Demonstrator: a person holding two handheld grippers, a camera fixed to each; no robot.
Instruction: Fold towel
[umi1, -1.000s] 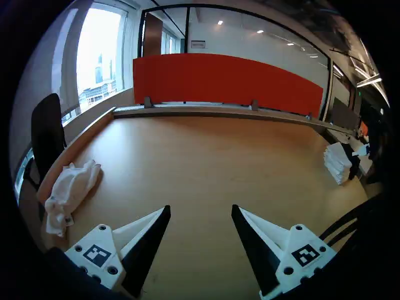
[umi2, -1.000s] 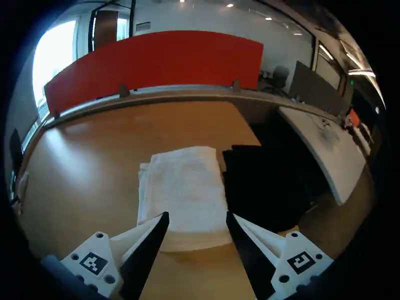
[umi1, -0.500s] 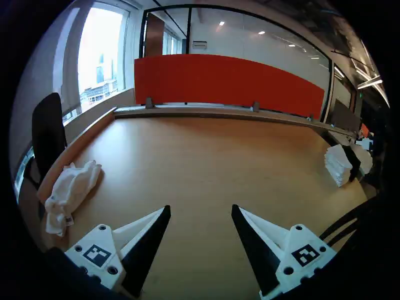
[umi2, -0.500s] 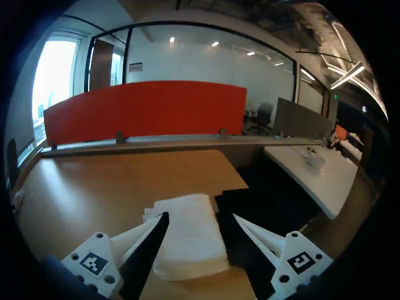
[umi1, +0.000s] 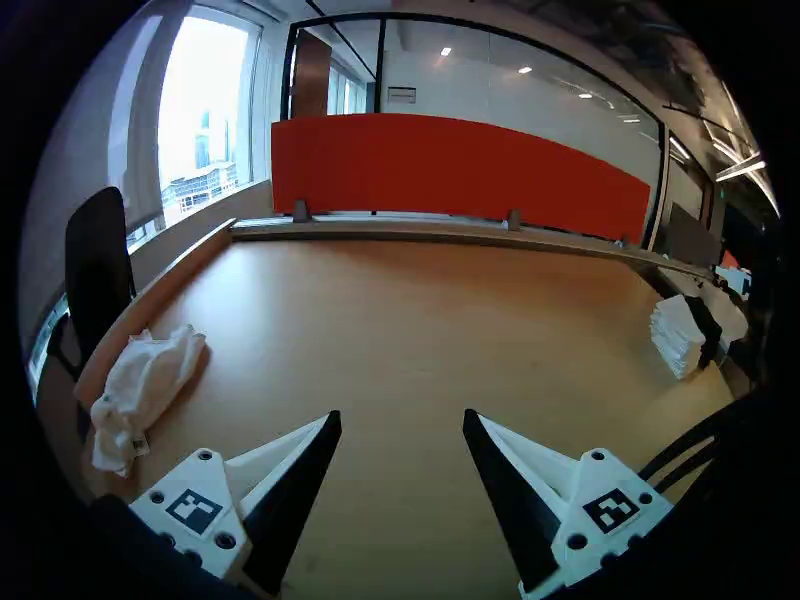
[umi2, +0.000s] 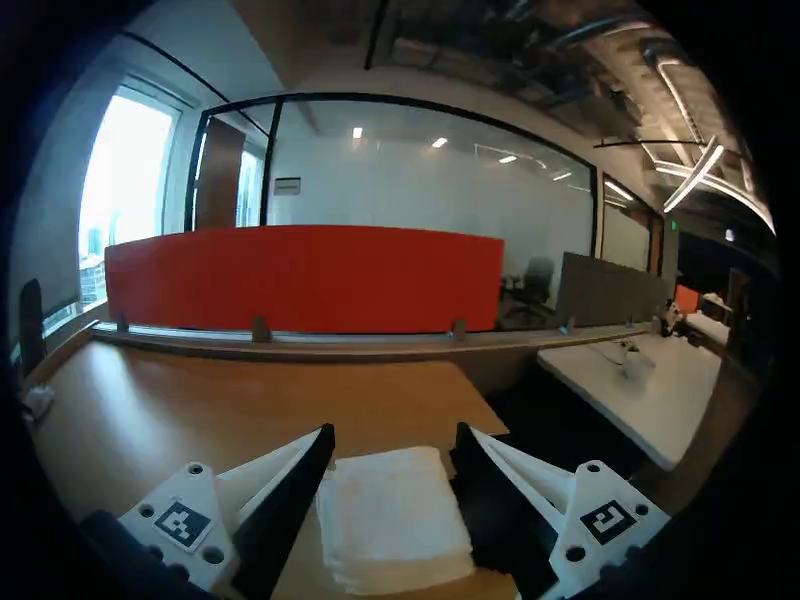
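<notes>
A crumpled white towel (umi1: 143, 385) lies at the left edge of the wooden table (umi1: 420, 320) in the left gripper view. My left gripper (umi1: 400, 440) hangs open over the table's near part, with nothing between its fingers. A stack of folded white towels (umi1: 677, 334) sits at the table's right edge. In the right gripper view that same folded stack (umi2: 395, 518) lies just below and ahead of my right gripper (umi2: 392, 455), which is open and apart from it.
A red divider panel (umi1: 455, 165) runs along the table's far edge. A black chair (umi1: 95, 265) stands by the window at the left. A white desk (umi2: 640, 395) with a small object on it stands to the right across a dark gap.
My right gripper has lifted and tilted upward, so the folded stack has dropped lower in its view. The left gripper has barely moved.
</notes>
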